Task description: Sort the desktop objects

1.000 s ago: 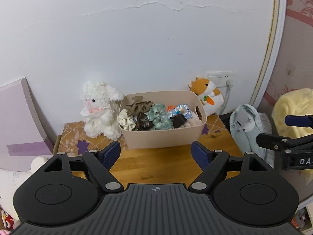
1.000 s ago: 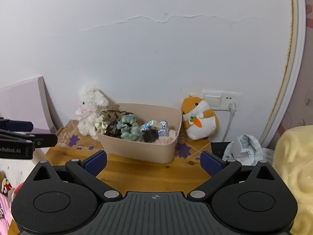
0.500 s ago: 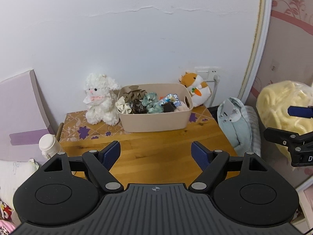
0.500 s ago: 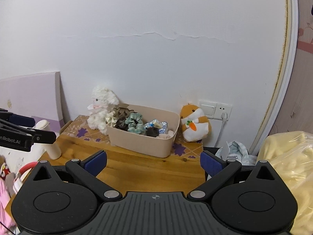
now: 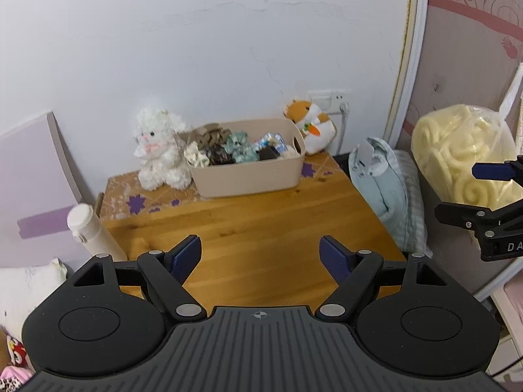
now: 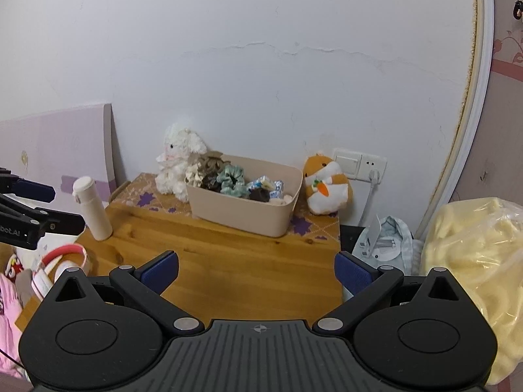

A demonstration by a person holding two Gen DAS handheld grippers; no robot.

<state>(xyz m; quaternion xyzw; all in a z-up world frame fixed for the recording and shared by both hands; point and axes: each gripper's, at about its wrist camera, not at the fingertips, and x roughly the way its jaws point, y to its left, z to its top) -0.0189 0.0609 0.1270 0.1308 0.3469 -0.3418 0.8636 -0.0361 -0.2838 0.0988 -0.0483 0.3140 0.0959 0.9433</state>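
Observation:
A beige basket point(image 5: 248, 176) point(image 6: 242, 212) stands at the back of the wooden desk point(image 5: 261, 225) point(image 6: 228, 261), holding several scrunchies, a hair claw and small packets. A white plush lamb point(image 5: 160, 150) point(image 6: 178, 163) sits left of it and an orange hamster plush point(image 5: 312, 129) point(image 6: 328, 184) right of it. My left gripper point(image 5: 261, 256) is open and empty above the desk's front. My right gripper point(image 6: 256, 272) is open and empty, also over the front edge. Each gripper shows at the edge of the other's view.
A white bottle point(image 5: 93, 232) point(image 6: 93, 209) stands at the desk's left edge. A pink board point(image 5: 29, 176) leans on the wall at left. Pink headphones point(image 6: 62, 258) lie off the left front. A light blue bag point(image 5: 382, 189) and a yellow bagged bundle point(image 5: 457, 153) sit right of the desk.
Both grippers have pulled back and up from the basket, so it looks smaller and more of the desk, the bottle and the headphones show. Both stay open.

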